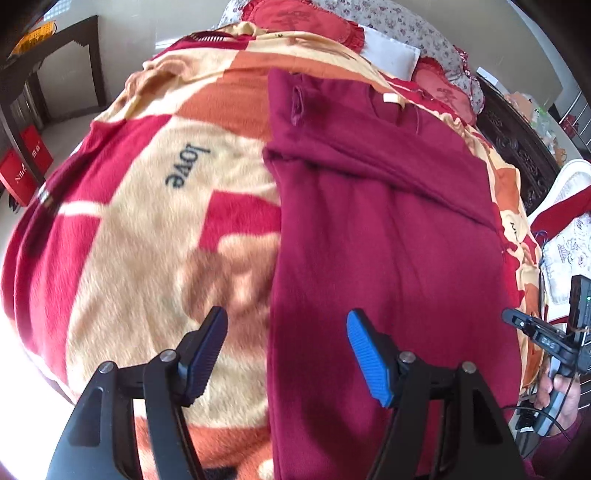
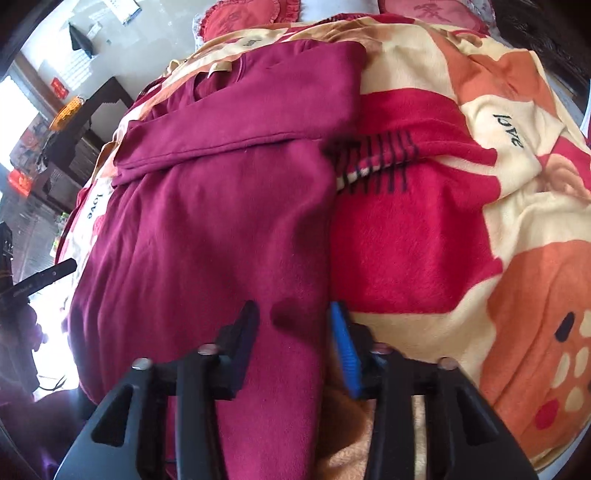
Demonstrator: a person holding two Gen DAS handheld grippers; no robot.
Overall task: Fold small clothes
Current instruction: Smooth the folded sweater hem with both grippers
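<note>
Blue-padded left gripper (image 1: 286, 325) hangs with jaws apart over the maroon garment (image 1: 388, 240), straddling its left edge. Right gripper (image 2: 293, 317) also stands parted, nothing pinched, over the garment's right edge. Both sides leave bare blanket (image 1: 147, 221) on the bed, pillows (image 1: 303, 18) beyond

Left gripper (image 1: 286, 354), right gripper (image 2: 293, 349): black frames, silver rivets, ribbed blue fingers (image 1: 369, 363).

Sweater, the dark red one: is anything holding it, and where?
Nothing holds it. The left hand-held gripper and the right hand-held gripper are open above the sweater, one at each side edge.
</note>
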